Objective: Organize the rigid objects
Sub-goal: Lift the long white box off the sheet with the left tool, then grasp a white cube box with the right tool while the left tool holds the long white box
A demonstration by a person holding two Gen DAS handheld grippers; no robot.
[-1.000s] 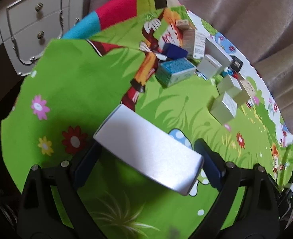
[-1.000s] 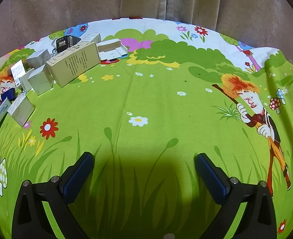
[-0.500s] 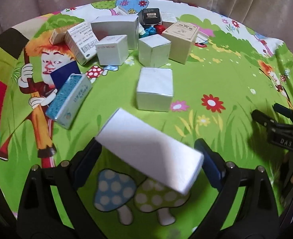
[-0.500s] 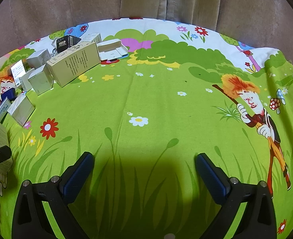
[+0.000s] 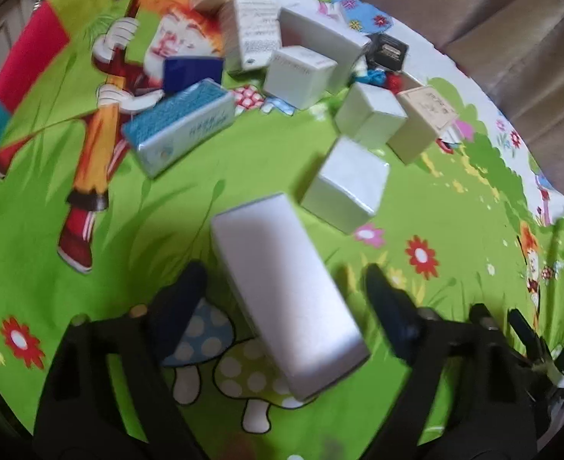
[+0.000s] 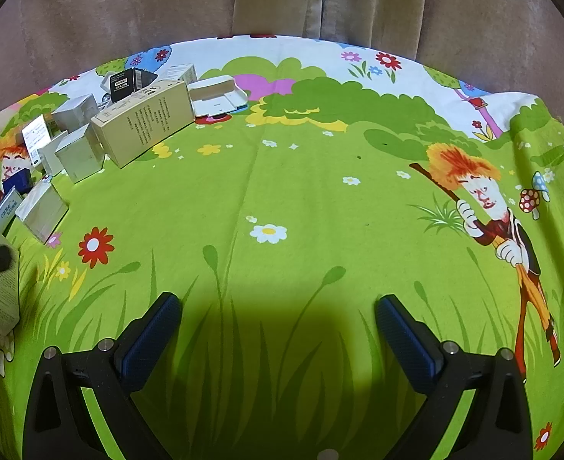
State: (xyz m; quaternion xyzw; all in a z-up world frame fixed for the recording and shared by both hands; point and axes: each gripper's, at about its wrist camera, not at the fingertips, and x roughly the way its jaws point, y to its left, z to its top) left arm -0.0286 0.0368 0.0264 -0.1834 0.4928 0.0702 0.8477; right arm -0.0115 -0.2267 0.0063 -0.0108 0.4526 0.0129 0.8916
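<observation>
The long white box (image 5: 285, 287) lies askew on the green cloth (image 5: 205, 176) just near of the box pile (image 5: 320, 73), between the left gripper (image 5: 282, 291)'s closing, not-yet-touching jaws, so they may twist it; the right gripper (image 6: 278, 329) stands wide, empty.

Soft indoor light, one view sharp and one smeared

The left wrist view is blurred by motion, so the white box (image 5: 285, 291) and the boxes beyond it have soft edges and unreadable print; the right wrist view is crisp, with small text legible on the tan carton (image 6: 143, 122); a broad dark shadow lies on the green cloth (image 6: 282, 199) between the gripper fingers; both views bow strongly and darken to black at the corners.
</observation>
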